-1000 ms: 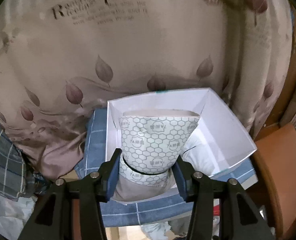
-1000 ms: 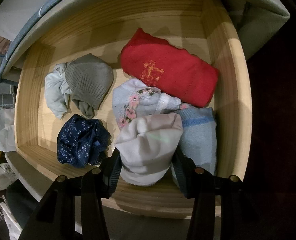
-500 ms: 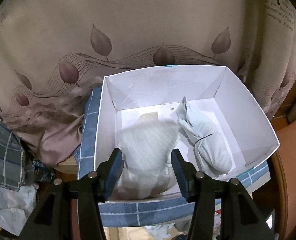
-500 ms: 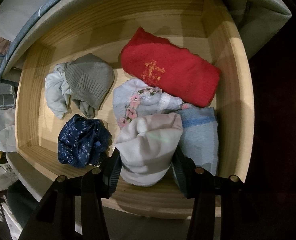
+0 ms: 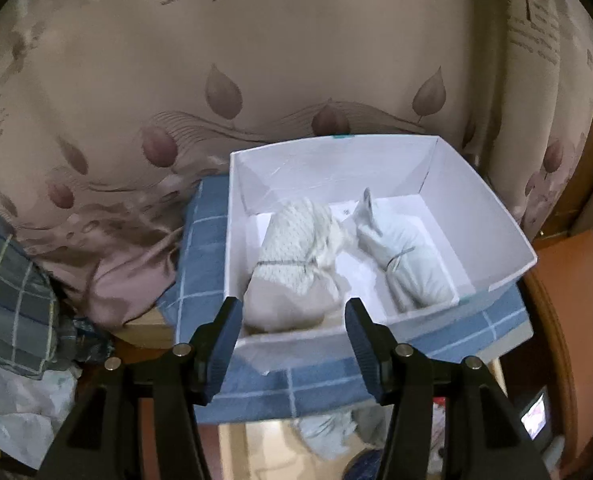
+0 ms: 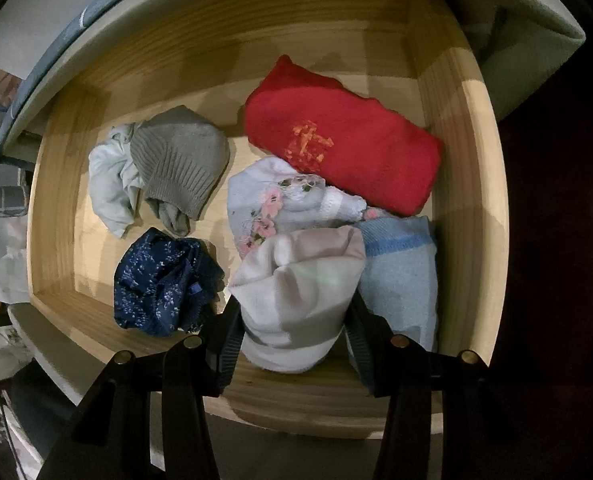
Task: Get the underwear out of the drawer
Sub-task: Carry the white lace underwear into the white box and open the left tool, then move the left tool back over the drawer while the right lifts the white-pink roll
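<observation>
Two bundles in box; left tool open, empty. Right tool clamped on roll at drawer's 6 o'clock; next: lift clear.

Pale grained wooden drawer; fuzzy red knit cloth; ribbed grey knit; smooth matt white box.

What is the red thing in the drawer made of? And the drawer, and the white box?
The red roll looks like soft knitted cloth, fuzzy and matte, with orange stitching. The drawer looks like pale bare wood: grain lines show along its walls. The white box seems to be thin card or stiff paper, smooth, with sharp folded creases at its corners.
</observation>
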Demonstrator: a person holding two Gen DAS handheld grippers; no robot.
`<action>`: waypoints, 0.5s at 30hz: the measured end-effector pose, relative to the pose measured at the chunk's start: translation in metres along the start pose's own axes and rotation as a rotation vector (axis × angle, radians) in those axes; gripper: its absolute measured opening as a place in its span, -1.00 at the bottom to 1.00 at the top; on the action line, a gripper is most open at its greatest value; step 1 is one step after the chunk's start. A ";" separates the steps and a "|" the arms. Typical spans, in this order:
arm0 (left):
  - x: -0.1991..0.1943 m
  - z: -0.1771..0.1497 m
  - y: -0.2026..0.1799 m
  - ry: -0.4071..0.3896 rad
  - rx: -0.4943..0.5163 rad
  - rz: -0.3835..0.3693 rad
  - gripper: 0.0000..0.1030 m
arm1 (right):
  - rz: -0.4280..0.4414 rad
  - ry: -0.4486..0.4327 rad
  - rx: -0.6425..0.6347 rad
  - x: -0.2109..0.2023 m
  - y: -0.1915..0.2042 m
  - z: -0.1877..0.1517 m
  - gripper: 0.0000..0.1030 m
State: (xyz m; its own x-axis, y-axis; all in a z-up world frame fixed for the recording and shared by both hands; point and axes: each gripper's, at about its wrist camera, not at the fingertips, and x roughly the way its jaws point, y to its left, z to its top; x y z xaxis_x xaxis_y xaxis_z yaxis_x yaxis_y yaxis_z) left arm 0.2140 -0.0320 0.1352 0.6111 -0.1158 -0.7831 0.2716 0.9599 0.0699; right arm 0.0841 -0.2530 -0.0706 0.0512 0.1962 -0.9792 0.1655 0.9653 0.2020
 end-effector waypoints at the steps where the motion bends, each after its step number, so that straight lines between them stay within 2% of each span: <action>1: -0.002 -0.007 0.002 0.004 0.002 0.008 0.06 | -0.003 -0.001 -0.001 0.000 0.002 0.000 -0.12; 6: -0.006 -0.041 0.010 0.039 0.002 0.033 0.06 | -0.018 -0.008 -0.006 0.000 0.006 -0.001 -0.12; 12: 0.005 -0.091 0.017 0.106 -0.032 0.020 0.06 | -0.027 -0.023 -0.012 -0.002 0.006 -0.003 -0.12; 15: 0.015 -0.119 0.016 0.131 -0.049 0.054 0.06 | -0.035 -0.047 -0.016 -0.007 0.008 -0.004 -0.13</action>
State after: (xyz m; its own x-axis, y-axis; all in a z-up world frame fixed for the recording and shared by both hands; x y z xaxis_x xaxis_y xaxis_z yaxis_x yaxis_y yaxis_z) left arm 0.1393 0.0122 0.0517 0.5203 -0.0328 -0.8534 0.2025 0.9755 0.0859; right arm 0.0808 -0.2462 -0.0627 0.0922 0.1545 -0.9837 0.1521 0.9741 0.1673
